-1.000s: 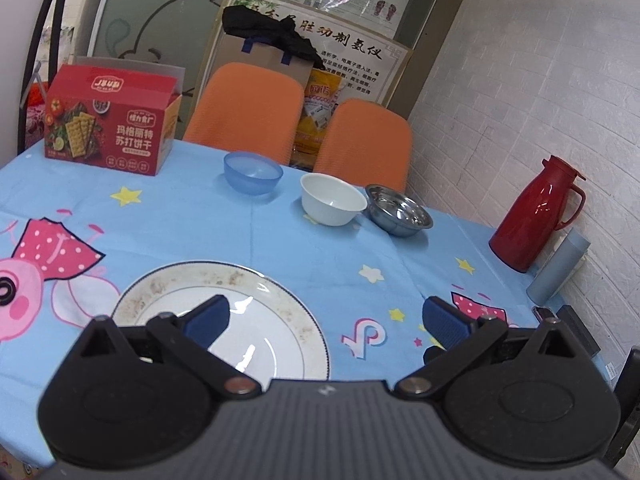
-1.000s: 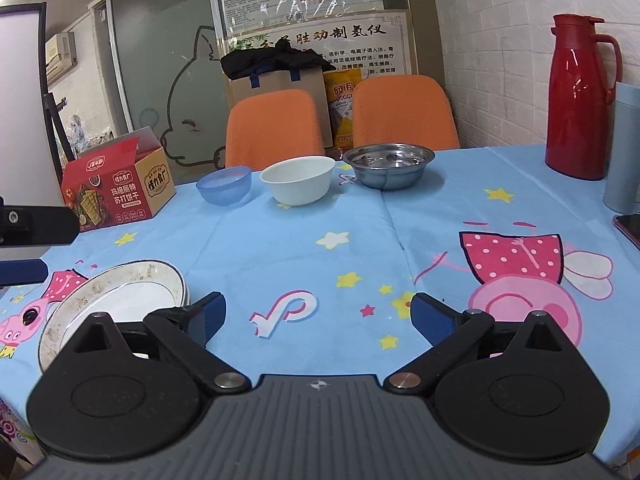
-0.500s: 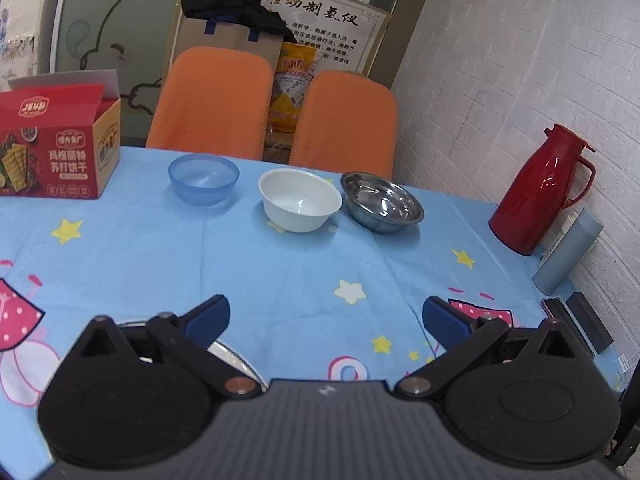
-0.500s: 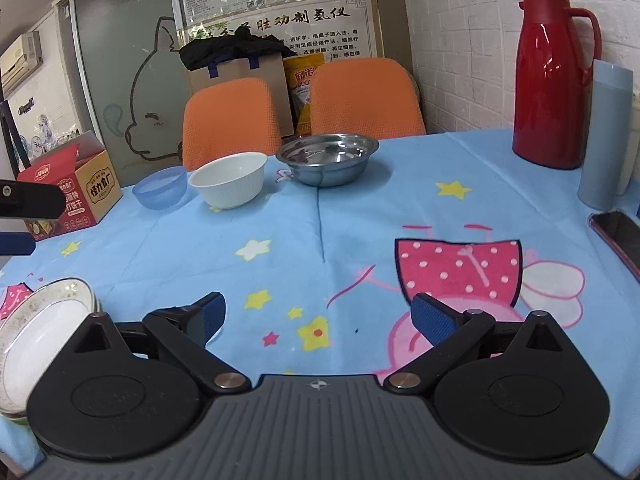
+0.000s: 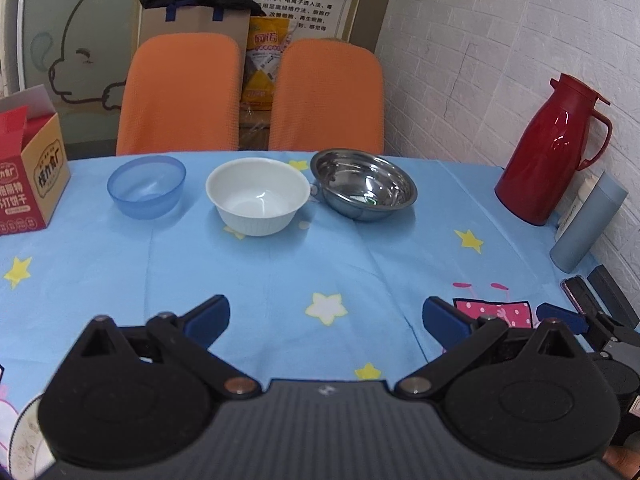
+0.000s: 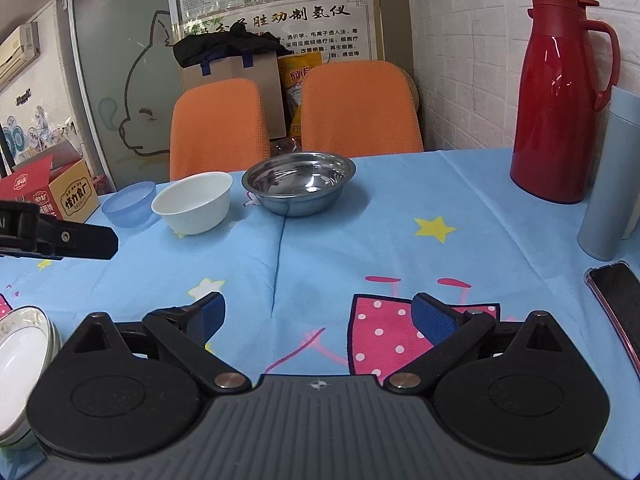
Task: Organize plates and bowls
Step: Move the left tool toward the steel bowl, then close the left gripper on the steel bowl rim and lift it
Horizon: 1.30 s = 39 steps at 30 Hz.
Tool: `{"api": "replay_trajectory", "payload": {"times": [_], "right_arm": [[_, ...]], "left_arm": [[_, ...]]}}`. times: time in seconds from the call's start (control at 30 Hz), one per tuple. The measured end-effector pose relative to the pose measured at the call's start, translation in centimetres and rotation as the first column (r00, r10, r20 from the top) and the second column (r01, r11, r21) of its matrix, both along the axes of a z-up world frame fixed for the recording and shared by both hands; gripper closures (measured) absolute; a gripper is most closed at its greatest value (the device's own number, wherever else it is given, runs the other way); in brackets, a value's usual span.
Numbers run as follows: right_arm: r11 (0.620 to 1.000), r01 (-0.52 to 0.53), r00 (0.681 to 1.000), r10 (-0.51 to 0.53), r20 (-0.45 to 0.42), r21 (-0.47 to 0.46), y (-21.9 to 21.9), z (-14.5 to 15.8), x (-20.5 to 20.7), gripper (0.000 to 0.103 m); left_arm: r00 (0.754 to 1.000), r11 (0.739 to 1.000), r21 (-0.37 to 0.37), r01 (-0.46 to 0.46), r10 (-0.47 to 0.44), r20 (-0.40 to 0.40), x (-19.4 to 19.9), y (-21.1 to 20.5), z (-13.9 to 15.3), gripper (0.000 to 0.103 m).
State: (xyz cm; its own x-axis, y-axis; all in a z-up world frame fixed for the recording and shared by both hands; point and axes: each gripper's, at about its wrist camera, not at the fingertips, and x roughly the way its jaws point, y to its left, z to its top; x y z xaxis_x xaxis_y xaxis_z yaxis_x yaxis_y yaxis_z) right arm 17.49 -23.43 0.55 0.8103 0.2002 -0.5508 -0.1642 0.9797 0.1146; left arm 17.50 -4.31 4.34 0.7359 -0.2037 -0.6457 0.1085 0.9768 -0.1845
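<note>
Three bowls stand in a row at the far side of the table: a blue plastic bowl [image 5: 146, 186], a white bowl [image 5: 258, 196] and a steel bowl [image 5: 363, 184]. They also show in the right wrist view: blue bowl [image 6: 130, 204], white bowl [image 6: 194, 208], steel bowl [image 6: 298, 188]. A stack of white plates [image 6: 22, 364] lies at the near left, its rim just visible in the left wrist view [image 5: 24, 436]. My left gripper [image 5: 326, 316] is open and empty above the tablecloth. My right gripper [image 6: 316, 314] is open and empty.
A red thermos [image 5: 550, 156], a grey-blue flask [image 5: 588, 224] and a phone [image 6: 618, 296] stand along the right edge by the brick wall. A red cracker box [image 5: 30, 176] sits at the far left. Two orange chairs [image 5: 252, 96] stand behind the table.
Both grippers have swung right and forward. The plates slid out of the left view's centre to its lower left corner. The bowls now appear nearer. Both jaws stay open.
</note>
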Motion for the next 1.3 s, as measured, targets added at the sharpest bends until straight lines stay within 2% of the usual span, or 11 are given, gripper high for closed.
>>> {"api": "replay_trajectory", "payload": {"times": [0.13, 0.3, 0.5, 0.63, 0.77, 0.87, 0.97, 1.03, 1.13, 1.2, 1.3], "right_arm": [[0.999, 0.007, 1.0, -0.006, 0.025, -0.034, -0.7, 1.1, 0.4, 0.0], [0.998, 0.015, 0.997, -0.01, 0.075, -0.065, -1.2, 2.9, 1.0, 0.0], [0.996, -0.004, 0.992, 0.015, 0.124, -0.091, -1.1, 5.0, 4.0, 0.0], [0.997, 0.014, 0.988, -0.001, 0.157, -0.078, -1.7, 6.4, 7.5, 0.0], [0.998, 0.047, 0.986, -0.042, 0.162, -0.032, -2.8, 7.0, 11.8, 0.0], [0.998, 0.055, 0.989, -0.055, 0.135, 0.002, -3.2, 5.8, 14.8, 0.0], [0.997, 0.067, 0.996, -0.069, 0.063, 0.043, -3.2, 3.0, 18.0, 0.0], [0.996, 0.068, 0.998, -0.069, 0.011, 0.058, -2.7, 1.0, 19.8, 0.0], [0.998, 0.058, 0.998, -0.057, -0.021, 0.031, -1.6, -1.4, 21.8, 0.0], [0.998, 0.058, 0.998, -0.058, -0.034, 0.01, -1.3, -2.4, 22.5, 0.0], [0.999, 0.052, 0.997, -0.051, -0.056, 0.018, -1.5, -3.4, 22.9, 0.0]], "left_arm": [[1.0, 1.0, 0.016, 0.015, -0.015, 0.003, 0.8, -0.9, 0.2, 0.001], [0.998, 0.998, 0.039, 0.048, -0.05, 0.044, 2.1, -2.0, 1.6, 0.001], [0.993, 0.994, 0.095, 0.062, -0.071, 0.094, 4.2, -2.8, 3.2, 0.001], [0.991, 0.993, 0.096, 0.074, -0.083, 0.101, 8.0, -2.3, 4.1, 0.001], [0.988, 0.989, 0.123, 0.079, -0.094, 0.122, 13.4, -2.2, 5.7, 0.001], [0.991, 0.993, 0.074, 0.09, -0.097, 0.096, 17.6, -2.1, 5.1, 0.001], [0.99, 0.99, 0.022, 0.141, -0.141, -0.004, 22.1, -2.5, 2.1, 0.001], [0.986, 0.986, 0.044, 0.163, -0.16, -0.053, 24.7, -3.1, 0.0, 0.001], [0.981, 0.981, 0.058, 0.185, -0.181, -0.077, 27.6, -3.3, -1.9, 0.001], [0.976, 0.978, 0.056, 0.202, -0.196, -0.095, 29.2, -3.4, -2.8, 0.002], [0.969, 0.975, 0.058, 0.216, -0.207, -0.137, 31.1, -3.6, -4.3, 0.008]]}}
